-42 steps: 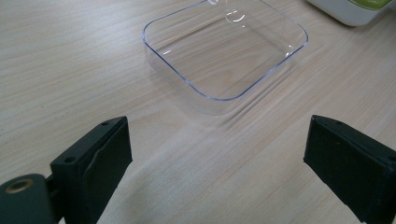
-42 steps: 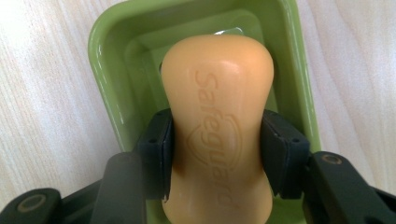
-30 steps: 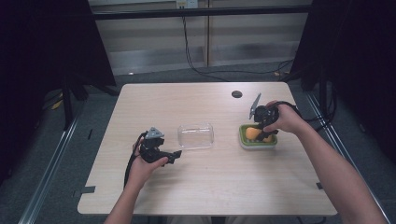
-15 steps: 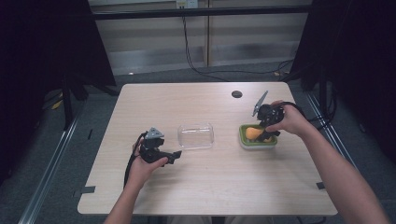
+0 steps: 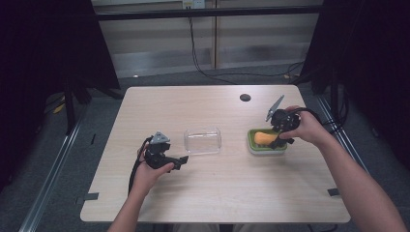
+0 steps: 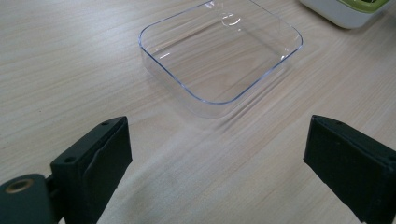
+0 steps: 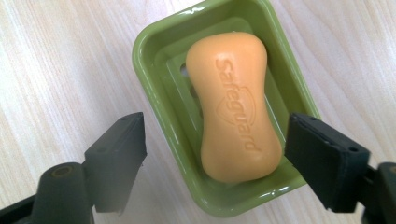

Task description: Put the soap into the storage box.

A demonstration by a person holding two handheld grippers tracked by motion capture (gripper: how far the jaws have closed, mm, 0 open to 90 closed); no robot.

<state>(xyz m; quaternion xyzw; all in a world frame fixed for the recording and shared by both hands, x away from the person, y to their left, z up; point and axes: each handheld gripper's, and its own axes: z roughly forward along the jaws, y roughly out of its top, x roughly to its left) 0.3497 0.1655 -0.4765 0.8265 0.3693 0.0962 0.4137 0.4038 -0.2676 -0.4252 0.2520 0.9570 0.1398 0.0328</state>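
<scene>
Orange and waxy-smooth, the bar of soap (image 7: 236,107) lies in the green soap dish (image 7: 154,93), its waisted, rounded shape stamped with raised lettering along its length. The dish is glossy plastic, a rounded rectangle with slots in its floor, and it sits on the pale wood-grain table (image 5: 217,193) toward the right side. The right gripper (image 7: 212,158) hangs just above it, its matte black jaws spread to either side of the dish and soap, touching neither; they have just been opening, and nothing is pinched between them. In the high view the right gripper (image 5: 279,137) sits over the dish's near end, held in the person's hand. Over on the left, the left gripper (image 6: 217,158) rests low near the tabletop, its blocky black jaws also wide apart and empty, aimed at a clear plastic tray (image 6: 219,51), a shallow rounded square with thin glinting walls, lying near the table's middle.
</scene>
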